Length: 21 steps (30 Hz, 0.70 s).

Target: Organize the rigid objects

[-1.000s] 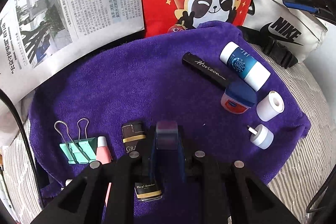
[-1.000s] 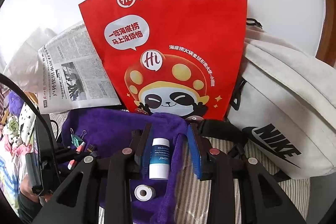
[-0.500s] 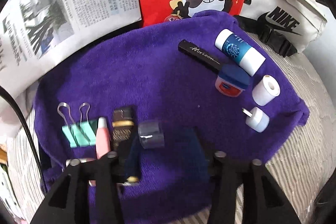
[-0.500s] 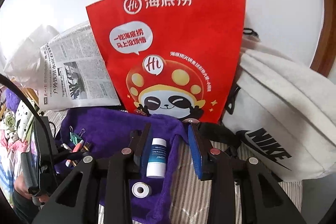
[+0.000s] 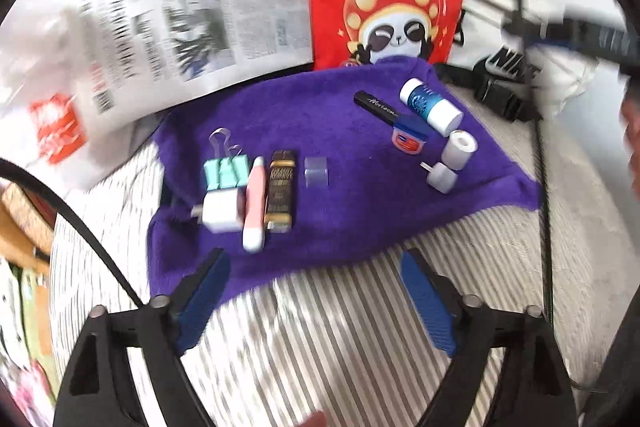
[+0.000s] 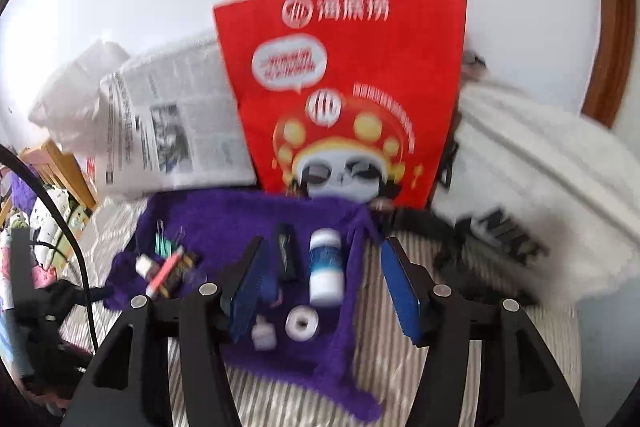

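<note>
My left gripper is opening, empty, over the towel's near edge; only this view shows the clear cube beside the brown box. My right gripper is opening around the bottle, untouched, striped bedding free alongside.

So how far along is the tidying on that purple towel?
It looks nearly done, as far as I can judge. On the towel, a left row holds the binder clip, plug, pink tube, dark box and clear piece; a right group holds the blue-white bottle and small white parts. Nothing is in hand: both grippers are empty, jaws opening. Nothing plainly remains.
</note>
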{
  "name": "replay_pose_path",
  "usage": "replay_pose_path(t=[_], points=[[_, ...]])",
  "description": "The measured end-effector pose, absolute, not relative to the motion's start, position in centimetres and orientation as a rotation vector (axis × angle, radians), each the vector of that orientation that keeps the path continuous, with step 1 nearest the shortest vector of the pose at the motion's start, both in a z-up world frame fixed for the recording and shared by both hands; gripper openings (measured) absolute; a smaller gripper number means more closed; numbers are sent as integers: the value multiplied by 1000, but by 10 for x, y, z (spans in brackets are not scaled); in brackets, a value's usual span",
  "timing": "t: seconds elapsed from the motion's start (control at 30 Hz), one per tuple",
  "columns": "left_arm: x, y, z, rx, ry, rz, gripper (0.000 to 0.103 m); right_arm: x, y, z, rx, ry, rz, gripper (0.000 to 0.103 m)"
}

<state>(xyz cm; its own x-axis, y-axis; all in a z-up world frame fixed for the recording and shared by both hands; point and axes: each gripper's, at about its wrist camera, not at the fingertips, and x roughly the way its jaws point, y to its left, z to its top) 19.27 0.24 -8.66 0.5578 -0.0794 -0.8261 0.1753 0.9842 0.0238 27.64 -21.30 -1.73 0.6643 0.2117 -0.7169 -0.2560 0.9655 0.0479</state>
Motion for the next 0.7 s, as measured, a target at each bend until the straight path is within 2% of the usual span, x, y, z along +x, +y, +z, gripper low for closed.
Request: replay_pose_path(t=[0.1, 0.27, 0.6, 0.7], points=[[170, 14, -77, 66, 927, -80, 99, 247, -205, -34, -66, 855, 258, 63], [132, 23, -54, -21, 860, -60, 102, 188, -192, -46, -90, 858, 254, 95], [63, 11, -30, 39, 799, 44, 103, 94, -193, -33, -80, 851, 176, 101], [46, 15, -23, -16, 789, 58, 103, 77, -198, -27, -82, 852, 174, 101]])
